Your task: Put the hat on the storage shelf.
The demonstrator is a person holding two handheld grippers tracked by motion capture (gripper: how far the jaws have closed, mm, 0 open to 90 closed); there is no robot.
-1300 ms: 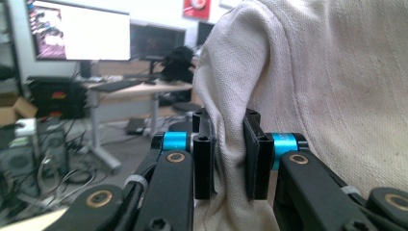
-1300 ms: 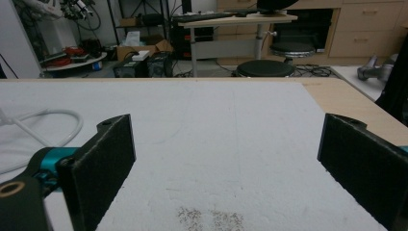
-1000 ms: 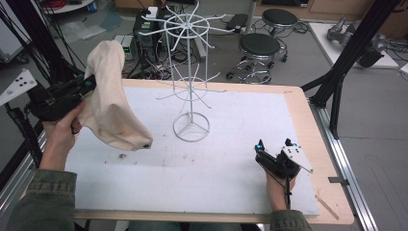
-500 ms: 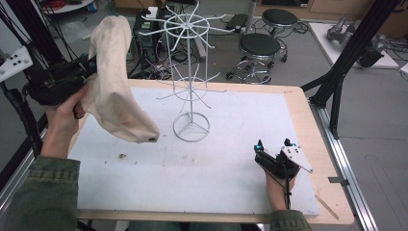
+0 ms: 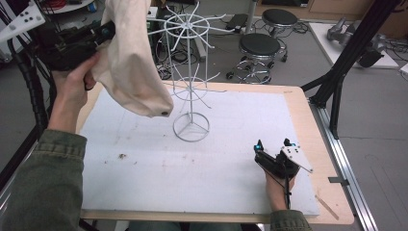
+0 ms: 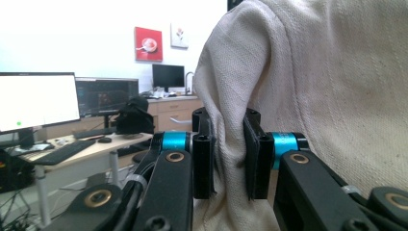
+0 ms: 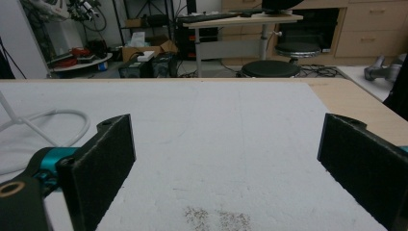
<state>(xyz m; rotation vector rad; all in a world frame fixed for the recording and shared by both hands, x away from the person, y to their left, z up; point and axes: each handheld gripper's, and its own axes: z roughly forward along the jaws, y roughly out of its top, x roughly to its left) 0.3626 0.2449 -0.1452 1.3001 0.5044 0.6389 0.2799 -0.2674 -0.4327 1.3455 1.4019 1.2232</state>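
So the setup is a light wooden table [image 5: 308, 120] with a big white foam mat [image 5: 202, 178] covering most of it, and standing on the mat toward the back is a tall white wire rack [image 5: 191, 82] with a round base ring and spokes fanning out at the top like a wheel. Behind the table there are two black round stools [image 5: 260, 45], a mess of cables on the grey floor, and black frame struts [image 5: 346, 62] running down on the right side. There's a small patch of dark crumbs [image 7: 216, 219] on the mat right in front of the right gripper [image 7: 226, 163], whose two black padded jaws are spread wide apart with nothing between them; in the high view it's parked low on the mat near the front right edge, well apart from the rack. The left gripper [image 6: 230, 154] is raised up at the back left, off the table, and its jaws are clamped onto a fold of a cream woven cloth bag [image 5: 132, 62]. The cloth bunches between the pads and hangs down from there, its bottom corner dangling above the mat just beside the rack's pole, and it blocks part of the rack's upper spokes from the camera.
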